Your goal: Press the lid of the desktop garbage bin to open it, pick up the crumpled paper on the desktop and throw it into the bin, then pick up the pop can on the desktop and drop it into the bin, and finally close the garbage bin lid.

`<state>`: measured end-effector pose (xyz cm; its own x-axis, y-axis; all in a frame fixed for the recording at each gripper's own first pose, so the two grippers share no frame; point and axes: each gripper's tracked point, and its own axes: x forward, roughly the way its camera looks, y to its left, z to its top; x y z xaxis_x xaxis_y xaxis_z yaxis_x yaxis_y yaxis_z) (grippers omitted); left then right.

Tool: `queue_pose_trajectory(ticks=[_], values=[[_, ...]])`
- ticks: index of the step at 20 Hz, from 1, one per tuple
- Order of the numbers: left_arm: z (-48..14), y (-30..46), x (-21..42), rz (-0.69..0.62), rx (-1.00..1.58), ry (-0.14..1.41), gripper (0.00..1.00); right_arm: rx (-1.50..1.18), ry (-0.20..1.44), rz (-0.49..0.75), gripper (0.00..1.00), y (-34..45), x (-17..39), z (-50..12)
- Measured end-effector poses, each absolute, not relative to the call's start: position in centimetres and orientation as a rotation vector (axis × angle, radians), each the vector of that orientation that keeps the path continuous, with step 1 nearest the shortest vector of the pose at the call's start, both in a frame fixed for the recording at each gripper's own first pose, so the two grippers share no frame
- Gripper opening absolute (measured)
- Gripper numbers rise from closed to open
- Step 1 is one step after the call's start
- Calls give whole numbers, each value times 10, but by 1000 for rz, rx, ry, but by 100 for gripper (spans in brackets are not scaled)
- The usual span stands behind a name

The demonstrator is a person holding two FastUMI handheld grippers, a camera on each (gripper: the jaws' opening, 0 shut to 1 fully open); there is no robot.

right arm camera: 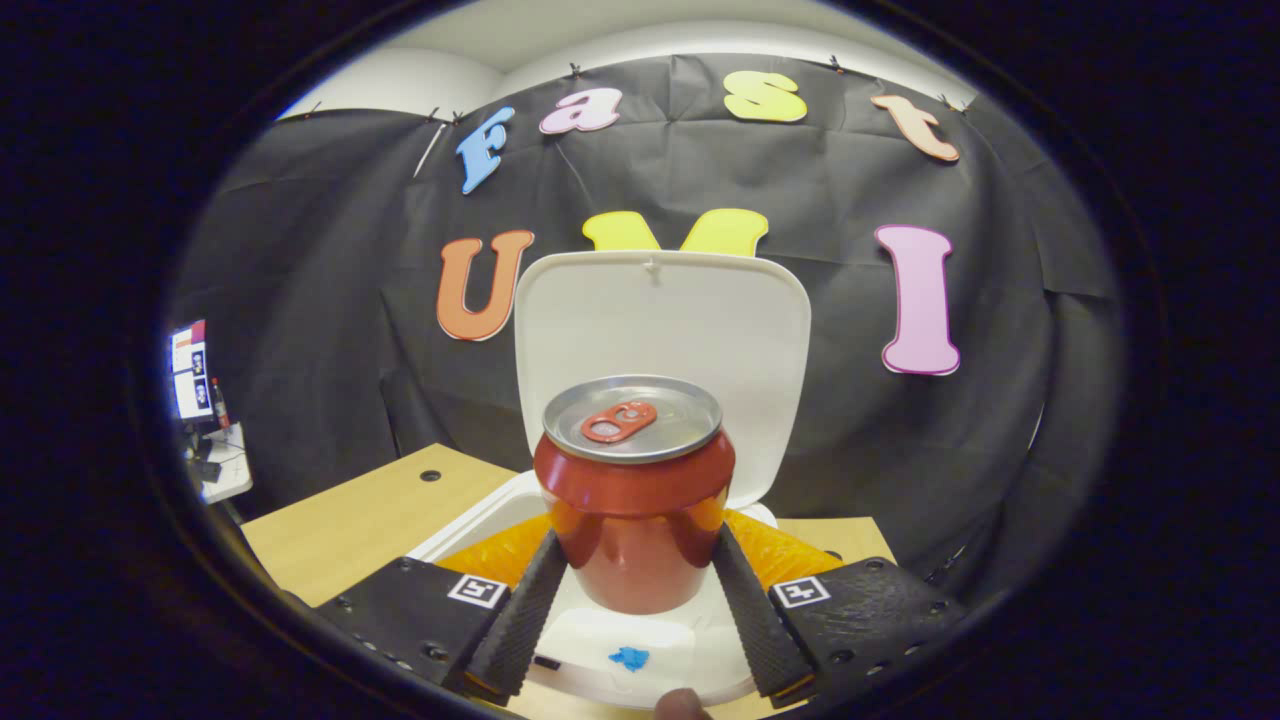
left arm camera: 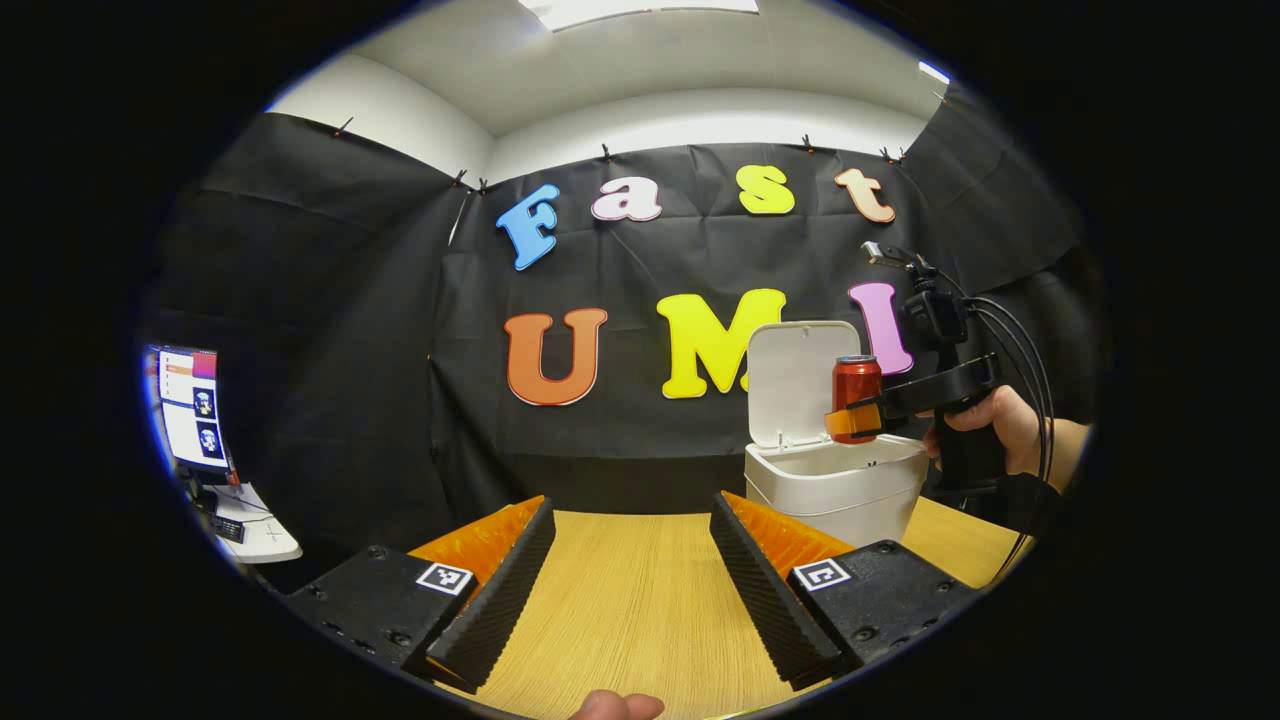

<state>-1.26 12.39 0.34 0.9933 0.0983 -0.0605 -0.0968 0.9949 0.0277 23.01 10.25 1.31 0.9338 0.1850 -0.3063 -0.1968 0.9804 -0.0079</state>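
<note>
I hold the can [right arm camera: 634, 497] clamped in my right gripper [right arm camera: 634, 600] above the open bin [left arm camera: 835, 480]; left gripper [left arm camera: 632, 590] idles, spread. Next, I judge: release, then close the lid [right arm camera: 662, 340].

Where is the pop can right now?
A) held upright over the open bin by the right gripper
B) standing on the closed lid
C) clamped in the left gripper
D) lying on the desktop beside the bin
A: the right gripper has both fingers pressed on the upright pop can, which hangs over the open garbage bin with its lid raised.
</note>
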Motion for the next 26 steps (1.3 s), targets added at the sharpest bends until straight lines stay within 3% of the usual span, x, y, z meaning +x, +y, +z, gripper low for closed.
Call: queue_pose_trajectory(ticks=[11,13,21,26], values=[[-14,116,-15,76,-7,87,100,-12,274,160,89,104,219,36],[-21,115,-17,75,-3,98,100,-1,260,155,96,103,215,44],[-56,113,-11,47,-28,150,100,24,97,127,96,94,203,137],[-52,113,-13,41,-22,141,100,-21,63,88,95,93,234,173]])
